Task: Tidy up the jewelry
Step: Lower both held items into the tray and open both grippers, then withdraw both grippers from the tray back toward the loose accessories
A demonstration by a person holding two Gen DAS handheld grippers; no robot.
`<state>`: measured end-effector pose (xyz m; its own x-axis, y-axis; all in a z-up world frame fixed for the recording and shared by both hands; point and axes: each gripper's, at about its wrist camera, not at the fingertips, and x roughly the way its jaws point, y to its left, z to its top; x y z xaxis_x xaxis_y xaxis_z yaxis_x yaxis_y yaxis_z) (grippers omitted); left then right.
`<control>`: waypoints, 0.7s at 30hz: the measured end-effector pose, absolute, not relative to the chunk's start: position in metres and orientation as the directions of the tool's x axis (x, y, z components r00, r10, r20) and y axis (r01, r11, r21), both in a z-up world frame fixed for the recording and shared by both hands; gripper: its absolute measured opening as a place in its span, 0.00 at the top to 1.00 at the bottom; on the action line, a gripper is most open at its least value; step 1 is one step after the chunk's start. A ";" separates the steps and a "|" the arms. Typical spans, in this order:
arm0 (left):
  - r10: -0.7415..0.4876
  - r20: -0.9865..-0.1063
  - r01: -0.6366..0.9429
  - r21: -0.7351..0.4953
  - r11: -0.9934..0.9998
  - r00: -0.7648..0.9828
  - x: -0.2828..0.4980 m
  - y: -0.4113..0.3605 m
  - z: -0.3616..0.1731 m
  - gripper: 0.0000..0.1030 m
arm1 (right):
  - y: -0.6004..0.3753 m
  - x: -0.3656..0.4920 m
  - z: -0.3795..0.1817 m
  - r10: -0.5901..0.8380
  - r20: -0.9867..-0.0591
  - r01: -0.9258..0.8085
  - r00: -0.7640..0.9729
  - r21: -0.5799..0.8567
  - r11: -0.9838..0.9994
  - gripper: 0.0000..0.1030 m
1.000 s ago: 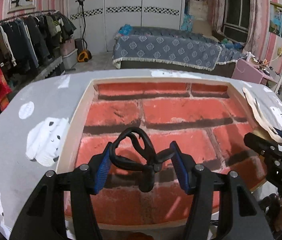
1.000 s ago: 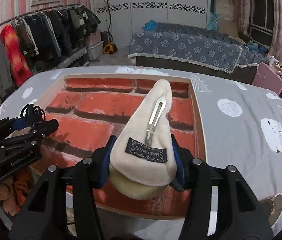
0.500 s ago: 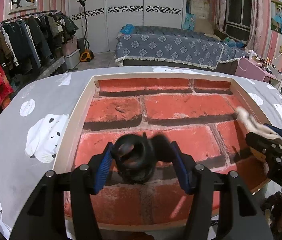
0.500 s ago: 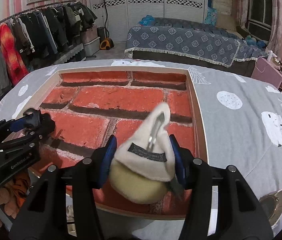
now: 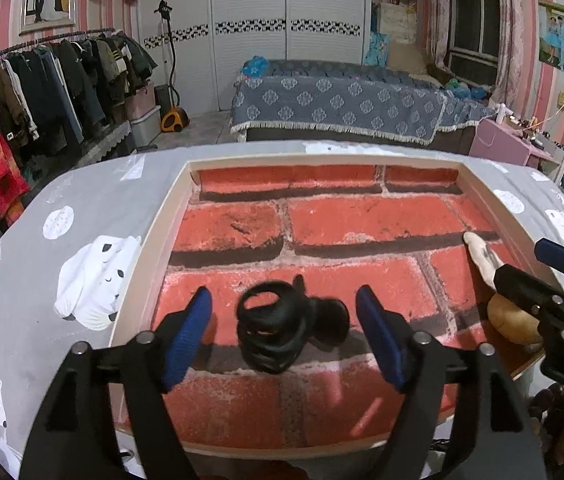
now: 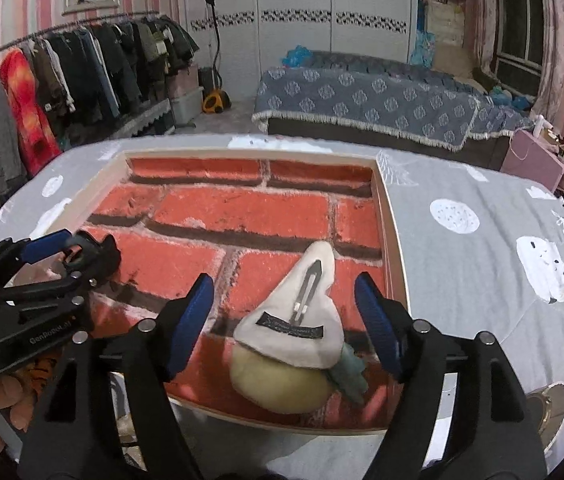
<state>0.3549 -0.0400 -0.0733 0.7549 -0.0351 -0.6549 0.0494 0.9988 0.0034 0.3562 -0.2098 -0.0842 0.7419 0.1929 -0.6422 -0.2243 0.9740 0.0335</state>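
Note:
A shallow tray with a red brick-pattern floor and cream rim lies on the grey cloth. A black coiled hair tie lies on the tray floor between the open fingers of my left gripper, apart from both pads. A cream plush hair clip with a metal clasp lies near the tray's front right corner, between the open fingers of my right gripper. It also shows in the left wrist view, partly hidden by the right gripper. The left gripper shows at the left of the right wrist view.
The grey tablecloth with white bear prints surrounds the tray. A clothes rack stands at the left, a bed behind, a pink stand at the right.
Both grippers have opened. The black hair tie and the plush clip, held above the tray a second ago, now lie on the tray floor.

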 end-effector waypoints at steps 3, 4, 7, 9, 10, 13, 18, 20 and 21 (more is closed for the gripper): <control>-0.096 -0.656 0.065 -0.072 0.995 0.749 0.352 -0.029 -0.059 0.28 | -0.216 0.348 -0.073 0.218 -0.610 -0.238 0.762 0.049 0.970 0.25; -0.112 -0.636 0.065 -0.097 0.993 0.764 0.347 -0.022 -0.043 0.28 | -0.220 0.345 -0.065 0.216 -0.597 -0.232 0.773 0.051 0.971 0.25; -0.084 -0.549 0.055 -0.068 0.996 0.832 0.323 -0.007 0.002 0.24 | -0.242 0.326 -0.022 0.204 -0.512 -0.204 0.835 0.057 0.977 0.24; -0.056 -0.507 0.045 -0.034 0.998 0.860 0.306 0.003 0.023 0.22 | -0.263 0.310 0.006 0.182 -0.465 -0.178 0.867 0.054 0.983 0.22; -0.032 -0.486 0.028 -0.017 0.999 0.873 0.295 0.011 0.033 0.21 | -0.272 0.301 0.014 0.174 -0.447 -0.168 0.878 0.053 0.984 0.21; 0.009 -0.451 -0.019 -0.016 1.000 0.893 0.256 0.035 0.042 0.19 | -0.300 0.262 0.031 0.130 -0.381 -0.122 0.916 0.046 0.992 0.20; 0.023 -0.467 -0.043 -0.033 0.999 0.884 0.190 0.050 0.010 0.16 | -0.323 0.191 -0.002 0.084 -0.386 -0.074 0.919 0.040 0.996 0.19; 0.024 -0.486 -0.051 -0.041 0.998 0.873 0.160 0.045 -0.014 0.16 | -0.325 0.170 -0.026 0.098 -0.413 -0.079 0.906 0.062 0.995 0.19; 0.028 -0.490 -0.054 -0.041 0.998 0.871 0.154 0.042 -0.020 0.16 | -0.324 0.162 -0.036 0.093 -0.423 -0.076 0.901 0.056 0.996 0.19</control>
